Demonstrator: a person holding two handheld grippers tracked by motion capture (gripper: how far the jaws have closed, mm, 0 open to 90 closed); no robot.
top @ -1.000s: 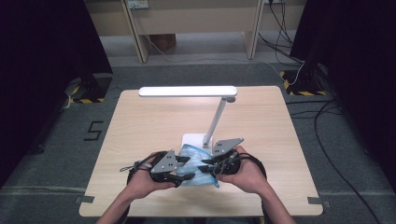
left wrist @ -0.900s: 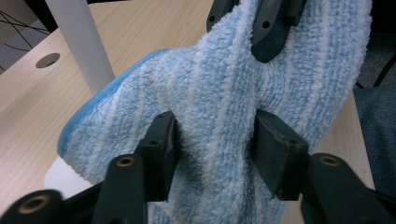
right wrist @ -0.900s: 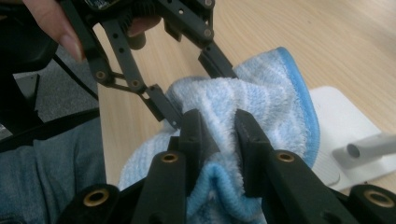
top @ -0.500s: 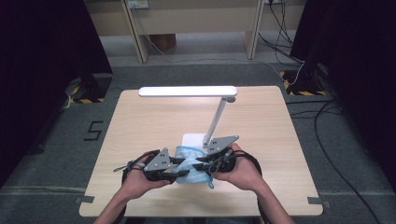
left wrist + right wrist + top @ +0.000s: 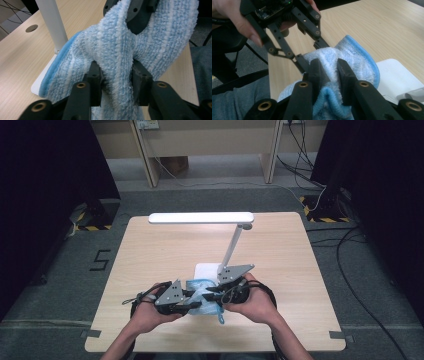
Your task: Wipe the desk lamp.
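Towel (image 5: 202,297), pale blue with a darker blue edge, sits bunched at the near middle of the counter (image 5: 150,250), one end lying on the white base of the desk lamp (image 5: 207,270); left gripper (image 5: 187,299) has a fold of it between its fingers (image 5: 96,80), which have just been closing and now press into the pile on both sides; right gripper (image 5: 212,295) pinches another fold, its fingers (image 5: 317,68) pressed into the cloth; the two grippers meet tip to tip over the towel, a hand (image 5: 252,302) behind each.
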